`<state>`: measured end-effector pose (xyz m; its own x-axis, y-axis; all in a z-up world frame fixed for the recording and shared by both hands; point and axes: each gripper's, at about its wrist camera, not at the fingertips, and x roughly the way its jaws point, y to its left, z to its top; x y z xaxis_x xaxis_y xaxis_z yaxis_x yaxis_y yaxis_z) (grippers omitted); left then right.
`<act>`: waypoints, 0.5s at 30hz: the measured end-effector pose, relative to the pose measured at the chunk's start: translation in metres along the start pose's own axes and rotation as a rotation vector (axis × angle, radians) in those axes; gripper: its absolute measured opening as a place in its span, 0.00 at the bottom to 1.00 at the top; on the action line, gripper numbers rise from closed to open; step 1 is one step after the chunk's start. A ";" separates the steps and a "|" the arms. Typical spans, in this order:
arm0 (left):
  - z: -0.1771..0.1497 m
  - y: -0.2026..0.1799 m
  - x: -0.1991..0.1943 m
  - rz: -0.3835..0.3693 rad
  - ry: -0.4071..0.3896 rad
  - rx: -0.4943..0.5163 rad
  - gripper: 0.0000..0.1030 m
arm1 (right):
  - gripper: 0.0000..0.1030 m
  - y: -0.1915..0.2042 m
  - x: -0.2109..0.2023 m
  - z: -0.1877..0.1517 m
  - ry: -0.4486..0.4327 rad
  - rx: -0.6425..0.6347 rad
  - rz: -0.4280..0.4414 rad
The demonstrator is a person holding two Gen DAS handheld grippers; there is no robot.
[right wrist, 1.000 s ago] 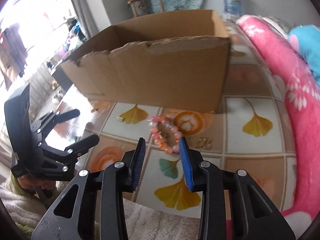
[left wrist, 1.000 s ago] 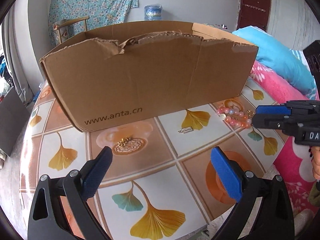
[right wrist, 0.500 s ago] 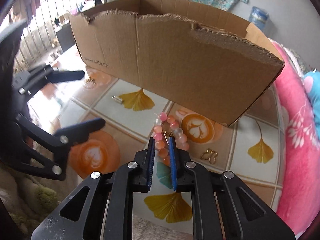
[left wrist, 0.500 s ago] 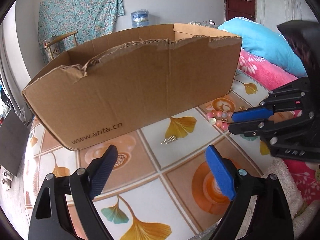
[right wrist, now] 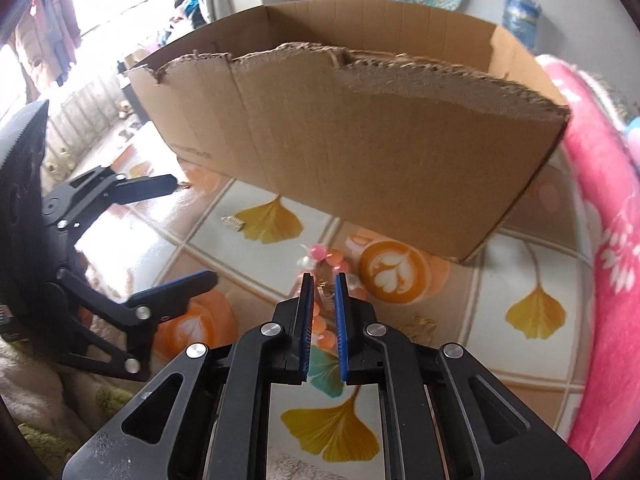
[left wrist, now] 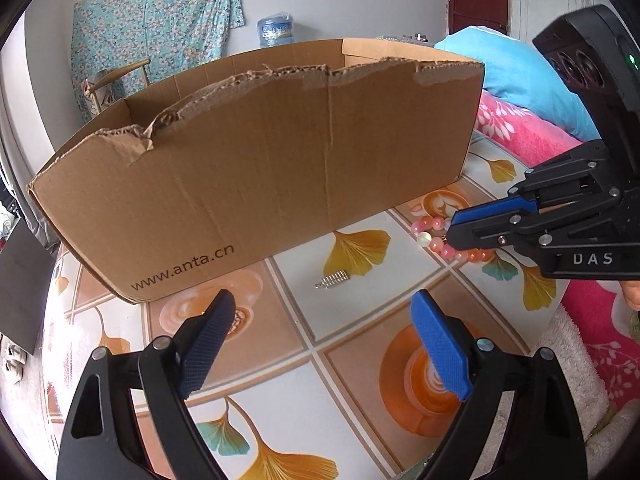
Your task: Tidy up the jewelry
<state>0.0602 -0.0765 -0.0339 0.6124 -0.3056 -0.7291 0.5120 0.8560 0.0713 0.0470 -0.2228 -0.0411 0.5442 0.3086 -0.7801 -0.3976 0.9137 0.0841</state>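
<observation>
A desk point(left wrist: 360, 344) covered in a glossy cloth printed with ginkgo leaves and latte cups filled the lower part of both views, with pink and blue bedding point(left wrist: 520, 128) piled along its right side and a flowered curtain on the far wall. A torn cardboard box point(left wrist: 260, 184), open at the top, stood just beyond both claws. The pink and orange bead bracelet point(left wrist: 436, 236) lay on the cloth directly ahead of the right claw point(right wrist: 321, 280), between its tips and the near right corner of the box. The right claw's jaws were drawn in to a narrow slot over the near side of the bead ring, and beads and a small charm showed in that slot; whether the pads point(right wrist: 341, 320) already pinched them could not be told. The left claw point(left wrist: 320, 344) hung wide open with nothing in it, and the bracelet lay well off to its right, so the right claw was plainly the nearer one. A small silver clasp-like piece point(left wrist: 331, 280) lay ahead of the left claw, close to the box front, and a little gold trinket point(right wrist: 420, 325) sat just right of the right claw. The likely coming move was to close fully on the bracelet and carry it forward and up over the box's ragged near wall.
</observation>
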 end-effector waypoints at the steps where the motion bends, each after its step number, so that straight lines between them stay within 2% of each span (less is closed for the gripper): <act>1: 0.000 0.000 0.000 0.000 0.000 0.001 0.85 | 0.09 -0.002 0.001 0.002 0.006 0.002 0.006; 6: -0.001 -0.003 0.003 -0.002 0.005 0.004 0.85 | 0.06 -0.027 0.003 0.008 0.043 0.066 0.064; 15: 0.000 -0.004 0.005 -0.006 0.008 0.010 0.85 | 0.08 -0.011 0.010 0.008 0.096 -0.051 0.032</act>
<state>0.0609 -0.0814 -0.0380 0.6043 -0.3068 -0.7353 0.5214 0.8501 0.0738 0.0629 -0.2272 -0.0452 0.4584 0.3083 -0.8335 -0.4518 0.8885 0.0802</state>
